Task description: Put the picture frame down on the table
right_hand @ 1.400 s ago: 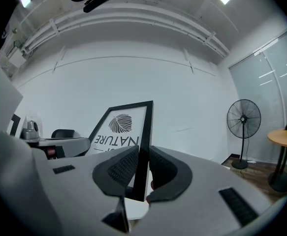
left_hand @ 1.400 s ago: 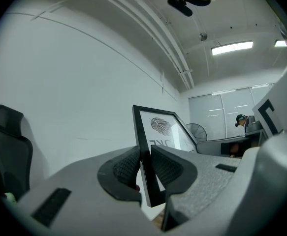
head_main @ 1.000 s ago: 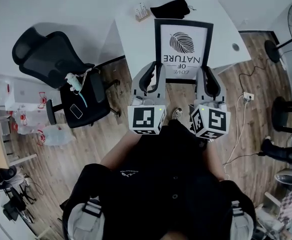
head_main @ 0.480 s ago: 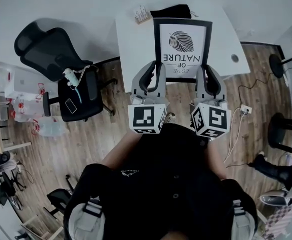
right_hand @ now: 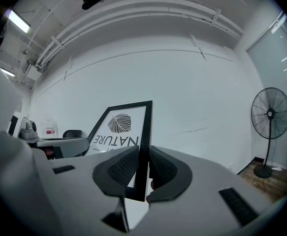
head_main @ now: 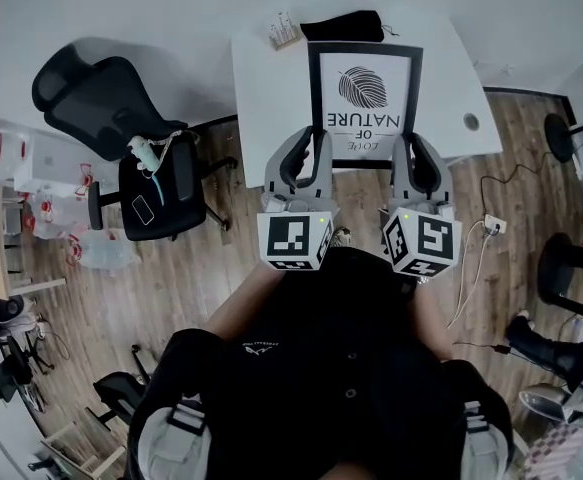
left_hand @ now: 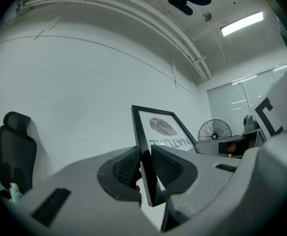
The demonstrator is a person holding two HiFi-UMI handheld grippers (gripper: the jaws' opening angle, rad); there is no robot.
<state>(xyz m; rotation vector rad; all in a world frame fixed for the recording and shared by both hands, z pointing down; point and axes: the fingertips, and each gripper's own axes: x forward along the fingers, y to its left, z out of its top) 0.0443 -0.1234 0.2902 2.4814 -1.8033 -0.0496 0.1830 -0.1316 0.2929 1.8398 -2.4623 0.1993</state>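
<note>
Frame: the picture frame (head_main: 365, 98) hangs tilted over the bench's near edge, not lying flat.
Fingers: the left gripper (left_hand: 144, 167) and right gripper (right_hand: 142, 167) are each clenched on a near corner.
Change: barely any since a second ago, so I'd say it is still not set down.
Bench: white bench (head_main: 261, 78), mostly bare.
Room: office chair (head_main: 101, 108) to the left, wood floor (head_main: 221, 258).
</note>
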